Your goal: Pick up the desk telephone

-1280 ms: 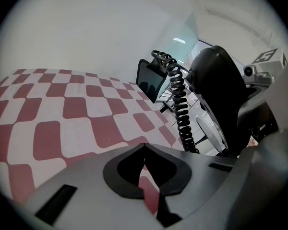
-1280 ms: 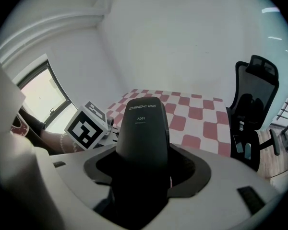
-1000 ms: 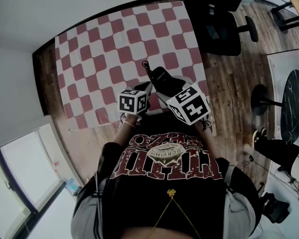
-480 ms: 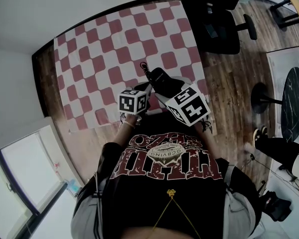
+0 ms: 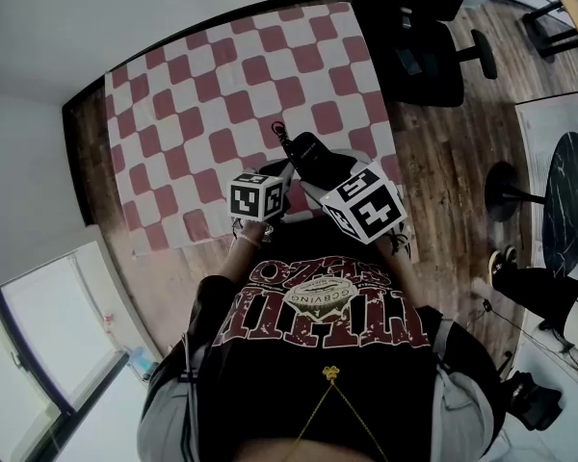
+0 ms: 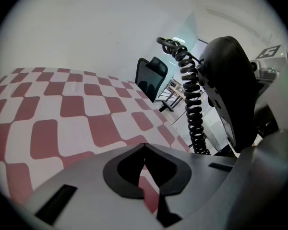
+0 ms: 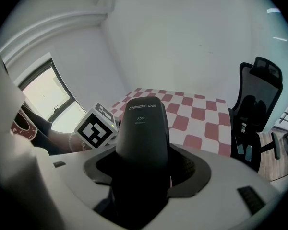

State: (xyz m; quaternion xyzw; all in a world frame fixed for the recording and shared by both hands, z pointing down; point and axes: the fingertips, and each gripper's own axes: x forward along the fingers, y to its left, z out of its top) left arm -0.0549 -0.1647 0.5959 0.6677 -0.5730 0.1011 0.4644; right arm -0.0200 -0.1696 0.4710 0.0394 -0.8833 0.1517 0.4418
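My right tongs [image 7: 143, 174] are clamped on the phone [image 7: 143, 128]. Its black body stands up between the jaws with the label facing the camera. My left tongs [image 6: 144, 171] are pressed together with nothing in them, and only the checked surface [image 5: 193, 94] shows past their tips.

In the left gripper view the phone hangs in the air just beside that gripper, over the near edge of the surface. I judge it lifted clear, so the pick-up looks all but done. The coiled cord [image 6: 192, 104] dangles from the phone and runs down out of sight behind the gripper body, so I cannot tell where it ends.

For the next move I would keep the grip firm and raise slowly, watching that the cord neither snags nor tugs. An office chair [image 5: 424, 56] stands off the far corner, well apart, and I see nothing blocking the way.
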